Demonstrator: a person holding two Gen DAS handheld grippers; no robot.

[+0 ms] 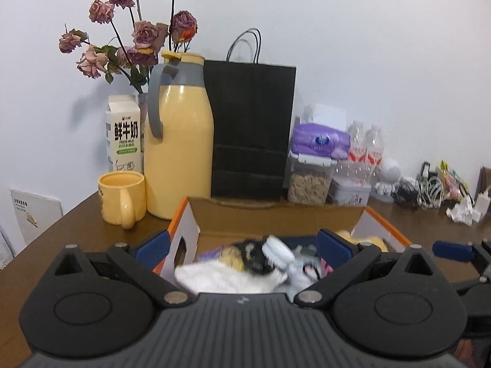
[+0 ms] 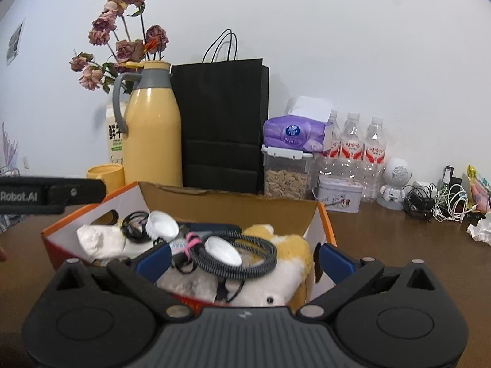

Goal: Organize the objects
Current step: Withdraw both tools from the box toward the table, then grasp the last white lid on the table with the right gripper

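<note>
Your left wrist view is blurred low in the centre, so the heap inside the cardboard box [image 1: 276,214] smears together there; only a white ribbed cap [image 1: 277,250] and crumpled white paper [image 1: 224,276] read clearly. Your left tool [image 1: 244,243] is spread wide, its blue fingers [image 1: 333,243] straddling the box's near end with nothing between them. At the right edge of that frame a blue tip of the other tool is cut off. From the right wrist view the box, orange outside and brown inside, sits centre frame on the brown bench [image 2: 399,245], crowded with a coiled braided cable [image 2: 245,260], a second white cap [image 2: 222,253], a yellow-and-white plush [image 2: 288,254] and a pink-banded bundle [image 2: 190,242] too small to identify. Your right tool [image 2: 242,259] is also spread, gripping nothing, just above the box's contents. Behind the box, upper centre, the yellow thermos [image 2: 152,128] hides most of the milk carton [image 2: 115,141], and the black paper bag [image 2: 221,122] stands beside it.
</note>
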